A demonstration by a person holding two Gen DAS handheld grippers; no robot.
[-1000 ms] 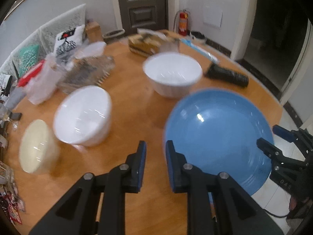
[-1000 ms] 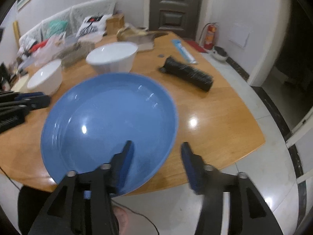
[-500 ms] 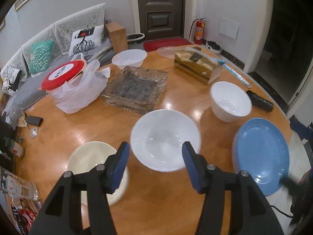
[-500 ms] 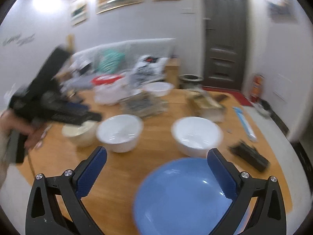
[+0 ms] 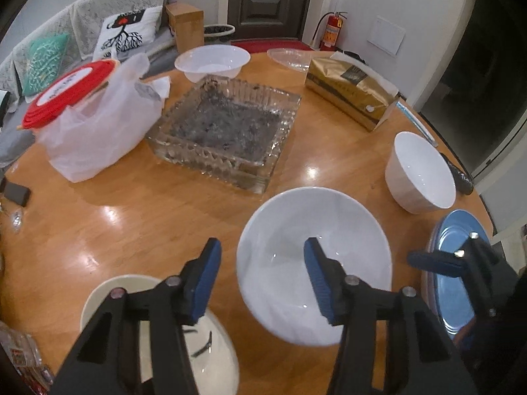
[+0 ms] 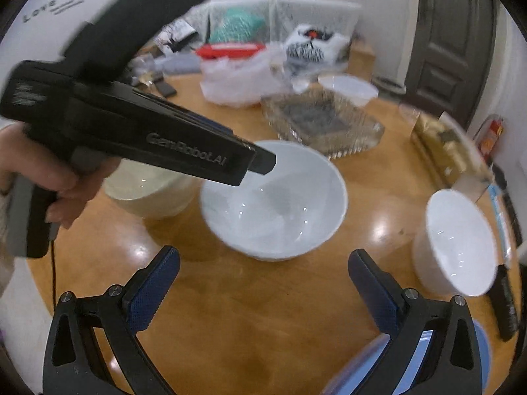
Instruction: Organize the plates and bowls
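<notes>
The left hand-held gripper (image 5: 262, 263) is hanging over the near rim of the wide white bowl (image 5: 313, 263) at the middle of the counter (image 5: 131, 204). Its jaws are standing partly spread and have just been closing a little; one blue pad is showing over the bowl's inside, the other outside over the wood, so the rim is lying between them without either pad pressing on it yet. From this gripper the bowl is lying at about one o'clock, directly ahead and below.

The right hand-held gripper (image 6: 263, 291) is spread as wide as it goes, with nothing between its jaws; it has just been opening. The same bowl (image 6: 273, 197) is sitting at twelve o'clock from it, with bare wood between. The blue plate (image 6: 411, 368) is lying flat under its right finger at five o'clock.

The cream bowl (image 5: 158, 335) is sitting at seven o'clock of the wide bowl, and the deeper white bowl (image 5: 421, 174) at two o'clock.

The left hand is plainly the nearer, so the rim pinch looks like its job; the bowl being round, no long axis constrains the approach.
</notes>
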